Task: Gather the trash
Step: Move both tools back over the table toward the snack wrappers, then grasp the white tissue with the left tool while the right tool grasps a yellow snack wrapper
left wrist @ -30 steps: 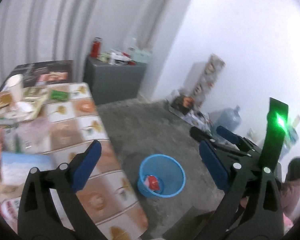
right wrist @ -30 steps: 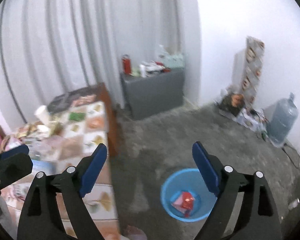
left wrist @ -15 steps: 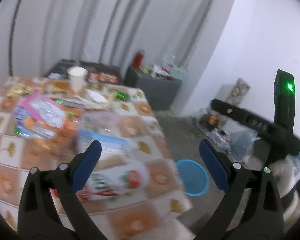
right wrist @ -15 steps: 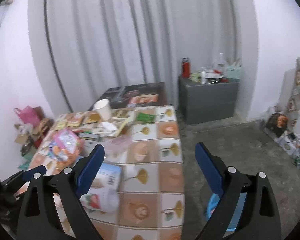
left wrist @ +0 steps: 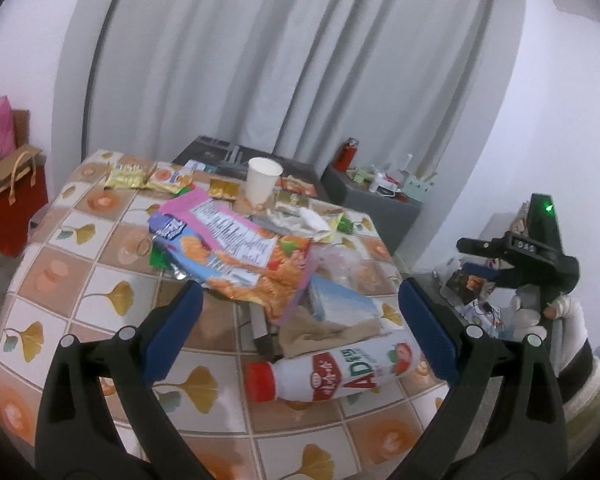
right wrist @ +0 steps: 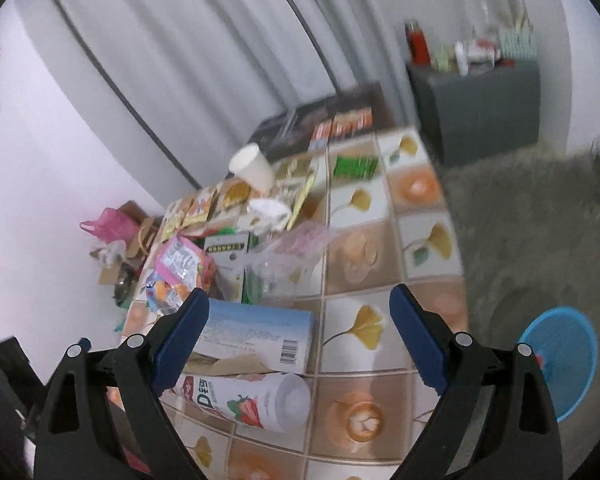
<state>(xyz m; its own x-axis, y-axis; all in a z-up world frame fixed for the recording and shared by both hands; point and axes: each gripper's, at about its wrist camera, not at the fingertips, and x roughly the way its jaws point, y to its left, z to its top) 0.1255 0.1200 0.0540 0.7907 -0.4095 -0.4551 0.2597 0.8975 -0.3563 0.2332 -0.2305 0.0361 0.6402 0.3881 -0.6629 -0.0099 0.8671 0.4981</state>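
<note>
Trash covers a tiled table (left wrist: 80,280): a white yogurt bottle with a red cap (left wrist: 332,372) on its side, a blue carton (left wrist: 340,304), an orange-pink snack bag (left wrist: 236,252) and a paper cup (left wrist: 262,180). My left gripper (left wrist: 296,332) is open and empty above the bottle. My right gripper (right wrist: 296,340) is open and empty above the bottle (right wrist: 252,400) and carton (right wrist: 256,334); it also shows in the left wrist view (left wrist: 512,252). A blue bin (right wrist: 560,364) stands on the floor right of the table.
Small wrappers, a clear plastic bag (right wrist: 288,252) and crumpled tissue (left wrist: 308,220) litter the table. A grey cabinet (right wrist: 476,104) with bottles stands by the curtain. A red gift bag (left wrist: 12,208) sits on the floor at left.
Both grippers have swung from the blue bin and floor back over the table, closer to the bottle and carton. Both stay open and empty.
</note>
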